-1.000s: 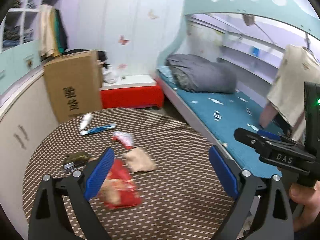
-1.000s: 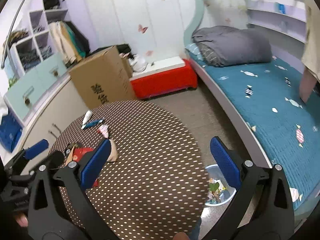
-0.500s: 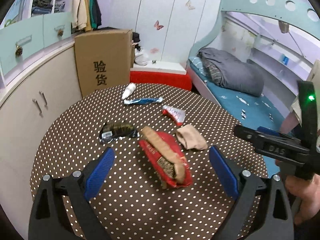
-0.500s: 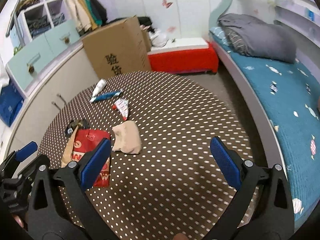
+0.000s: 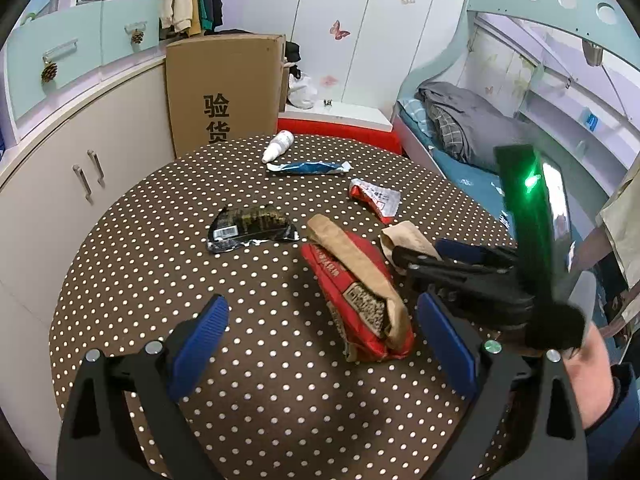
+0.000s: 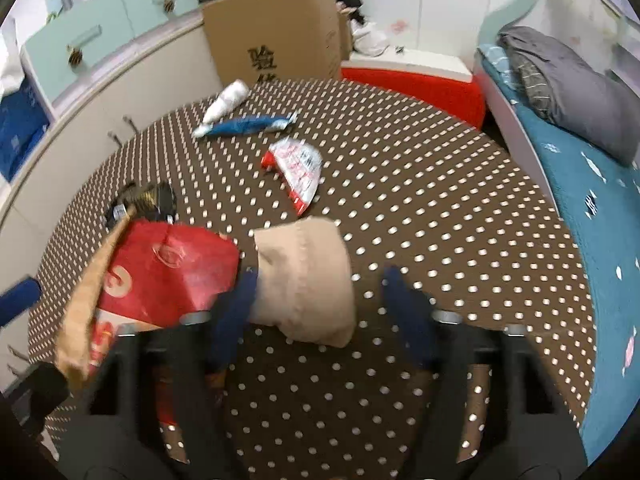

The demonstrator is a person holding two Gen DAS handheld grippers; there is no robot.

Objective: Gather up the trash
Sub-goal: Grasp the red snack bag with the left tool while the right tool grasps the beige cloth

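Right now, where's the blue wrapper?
Far side of the dotted table in both wrist views: blue wrapper lies flat just in front of the white bottle, beyond the red-and-white packet.

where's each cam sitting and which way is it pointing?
Left wrist: on the left tool, angled down at the polka-dot table; shows its open fingers, the right tool, a hand.
Right wrist: on the right tool, angled down over the beige wrapper; jaws closing.
Shared: red bag, table.

Black claws (image 5: pixel 320 344), blue pads (image 5: pixel 198 346), blue sleeve (image 5: pixel 616 432)
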